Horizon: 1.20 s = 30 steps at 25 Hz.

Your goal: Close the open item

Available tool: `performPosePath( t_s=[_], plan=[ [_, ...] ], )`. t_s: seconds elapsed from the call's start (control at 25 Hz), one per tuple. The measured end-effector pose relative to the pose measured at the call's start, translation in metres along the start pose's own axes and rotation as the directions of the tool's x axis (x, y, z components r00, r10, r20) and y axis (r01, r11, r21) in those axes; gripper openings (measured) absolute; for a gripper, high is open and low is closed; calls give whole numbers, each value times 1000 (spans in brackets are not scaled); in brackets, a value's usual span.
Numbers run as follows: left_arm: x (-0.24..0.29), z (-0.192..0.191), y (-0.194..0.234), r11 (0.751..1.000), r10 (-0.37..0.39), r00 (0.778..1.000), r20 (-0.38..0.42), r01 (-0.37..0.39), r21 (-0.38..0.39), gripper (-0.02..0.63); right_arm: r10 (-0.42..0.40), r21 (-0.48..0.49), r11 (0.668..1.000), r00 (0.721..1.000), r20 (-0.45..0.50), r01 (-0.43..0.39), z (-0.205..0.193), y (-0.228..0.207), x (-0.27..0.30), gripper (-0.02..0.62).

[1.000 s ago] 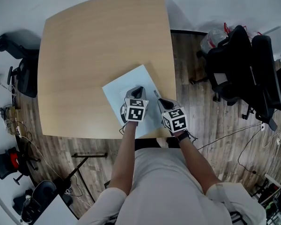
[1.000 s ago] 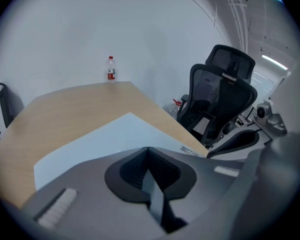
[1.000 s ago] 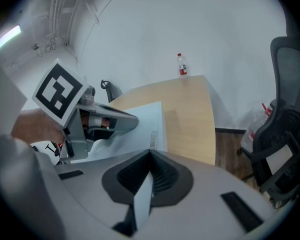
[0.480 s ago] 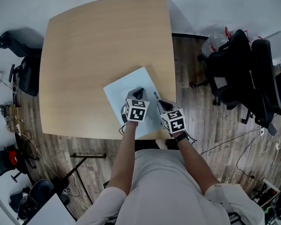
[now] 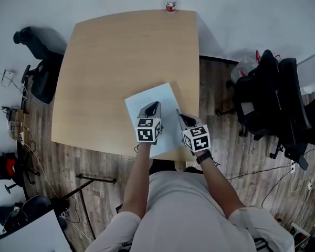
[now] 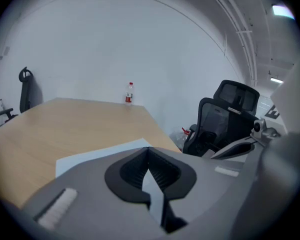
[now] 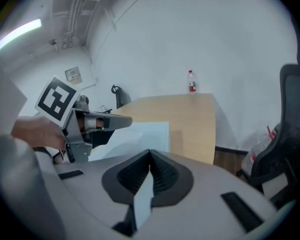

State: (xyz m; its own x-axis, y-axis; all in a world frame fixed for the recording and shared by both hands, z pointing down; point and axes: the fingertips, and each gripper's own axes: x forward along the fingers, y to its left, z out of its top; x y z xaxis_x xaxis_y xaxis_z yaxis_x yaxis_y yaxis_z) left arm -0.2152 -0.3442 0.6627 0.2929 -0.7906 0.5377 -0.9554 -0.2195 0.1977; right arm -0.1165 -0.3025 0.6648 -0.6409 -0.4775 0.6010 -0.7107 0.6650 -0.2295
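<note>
Looking down from the head camera, I see my left gripper above the pale blue folder, which lies flat on the wooden table near its near edge. This gripper's jaws are pressed together at the tips. Just beside it, my right gripper hangs at the folder's right edge, jaws likewise closed, gripping nothing I can make out. Black office chairs stand further right.

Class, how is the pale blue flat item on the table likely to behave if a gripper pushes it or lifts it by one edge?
The pale blue flat item looks very thin, so it will probably bend when lifted by an edge. It lies flat on the smooth wooden table, so a push likely slides it.
</note>
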Motion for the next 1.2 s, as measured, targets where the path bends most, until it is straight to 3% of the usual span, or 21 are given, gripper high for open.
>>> performPosePath(
  t_s=[0.24,0.4,0.6,0.8,1.0,1.2],
  plan=[
    [-53,37,2,995,96,989,117,-100,30,9,20,-154,988,989,148,3,70,21,-31,12],
    [-95,64,-1,985,161,966,204,-169,23,9,54,-246,969,968,245,8,114,43,-56,12],
    [-154,88,-11,959,269,912,310,-285,5,9,130,-305,952,934,333,-24,144,78,-91,12],
    [-207,104,-33,956,284,859,426,-289,-55,9,200,-335,940,894,400,-60,160,103,-128,12],
    [-256,119,-58,940,314,796,518,-338,-50,9,240,-357,931,857,456,-71,167,119,-163,12],
    [-282,121,-77,926,337,767,546,-376,-44,9,260,-369,927,830,493,-71,169,127,-194,12]
  ],
)
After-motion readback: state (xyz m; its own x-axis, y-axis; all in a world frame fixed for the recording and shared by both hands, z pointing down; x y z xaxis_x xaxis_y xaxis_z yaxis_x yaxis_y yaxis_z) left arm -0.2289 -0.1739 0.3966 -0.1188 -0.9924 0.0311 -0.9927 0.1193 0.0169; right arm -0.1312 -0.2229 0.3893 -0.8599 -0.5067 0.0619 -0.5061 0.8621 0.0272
